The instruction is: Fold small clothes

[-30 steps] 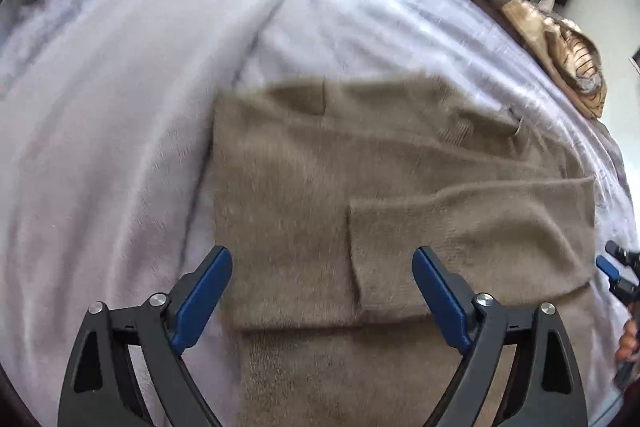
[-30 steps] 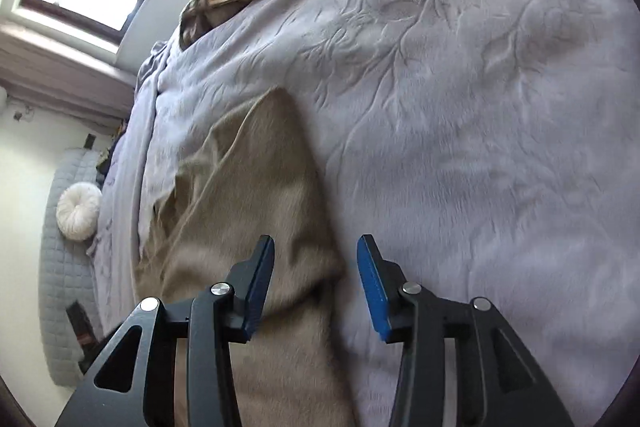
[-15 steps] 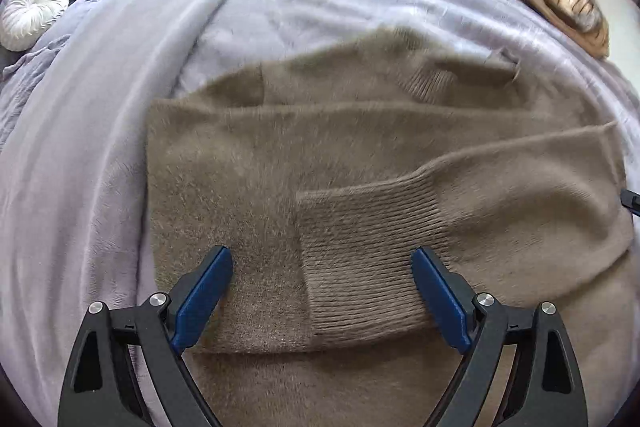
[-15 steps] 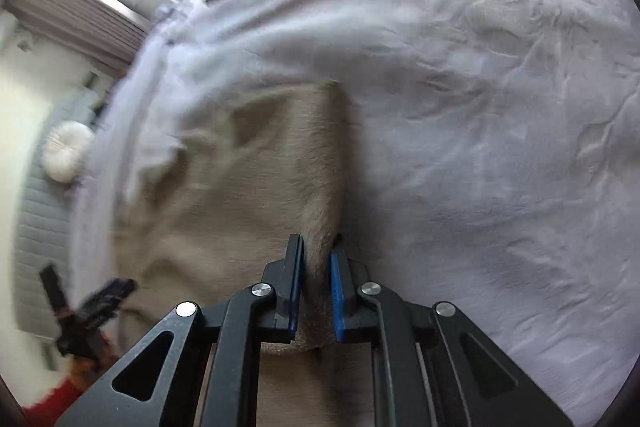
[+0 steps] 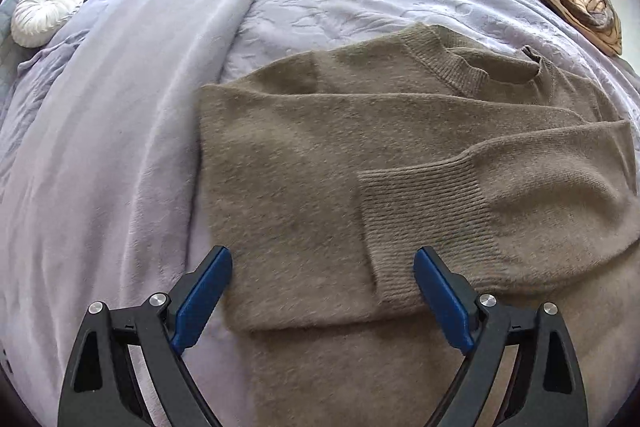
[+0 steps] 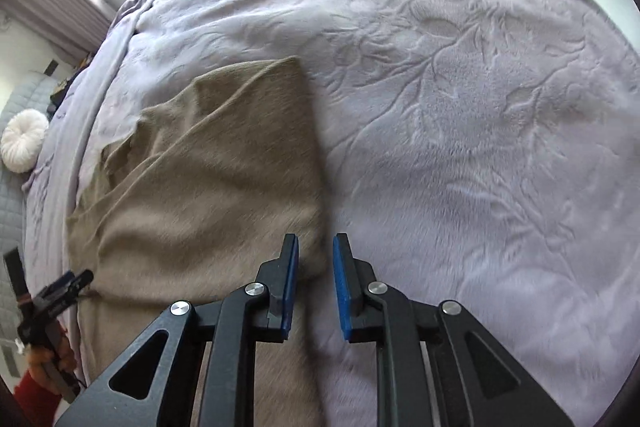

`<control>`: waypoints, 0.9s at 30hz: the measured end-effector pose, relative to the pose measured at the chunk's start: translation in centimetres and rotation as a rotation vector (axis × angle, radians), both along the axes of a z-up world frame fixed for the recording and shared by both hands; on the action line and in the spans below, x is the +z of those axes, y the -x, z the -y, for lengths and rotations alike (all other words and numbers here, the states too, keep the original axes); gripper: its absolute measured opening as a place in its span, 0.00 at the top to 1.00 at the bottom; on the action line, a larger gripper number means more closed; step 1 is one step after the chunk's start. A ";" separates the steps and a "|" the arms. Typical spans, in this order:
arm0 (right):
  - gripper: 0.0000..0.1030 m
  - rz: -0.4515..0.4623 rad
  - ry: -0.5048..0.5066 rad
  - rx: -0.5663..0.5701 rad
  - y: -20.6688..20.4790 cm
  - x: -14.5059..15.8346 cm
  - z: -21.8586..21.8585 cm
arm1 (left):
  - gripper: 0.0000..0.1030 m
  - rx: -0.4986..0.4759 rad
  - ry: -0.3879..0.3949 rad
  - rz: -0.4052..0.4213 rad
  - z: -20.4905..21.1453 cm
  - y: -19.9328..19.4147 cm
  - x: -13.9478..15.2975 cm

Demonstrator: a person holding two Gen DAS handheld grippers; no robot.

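Soft, limp knit sweater [image 5: 320, 155] on bed [image 6: 480, 107]; right gripper [image 6: 316, 283] narrow, just reopened, empty; left gripper [image 5: 320, 299] wide. Grip folded edge.

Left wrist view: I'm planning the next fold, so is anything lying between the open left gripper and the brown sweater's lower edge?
Nothing visible does. The left gripper hangs open right over the brown sweater, whose folded-in cuff lies flat between its jaws. Only the lilac blanket surrounds it.
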State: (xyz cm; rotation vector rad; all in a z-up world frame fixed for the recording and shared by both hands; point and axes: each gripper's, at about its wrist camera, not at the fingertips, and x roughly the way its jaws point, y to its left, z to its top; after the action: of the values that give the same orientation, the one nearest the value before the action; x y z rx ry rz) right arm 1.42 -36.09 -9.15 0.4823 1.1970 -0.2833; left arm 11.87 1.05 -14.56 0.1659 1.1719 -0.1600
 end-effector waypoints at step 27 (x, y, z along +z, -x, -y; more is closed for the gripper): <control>0.73 -0.054 -0.071 0.128 -0.7 -0.9 -10.0 | 0.00 0.019 0.039 -0.129 -1.6 4.0 -0.8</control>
State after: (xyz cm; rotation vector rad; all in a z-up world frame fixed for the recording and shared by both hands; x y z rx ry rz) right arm 2.11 -26.08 -10.09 0.4592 1.2881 -0.1451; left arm 7.86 2.61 -15.40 0.1109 1.2975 -0.1784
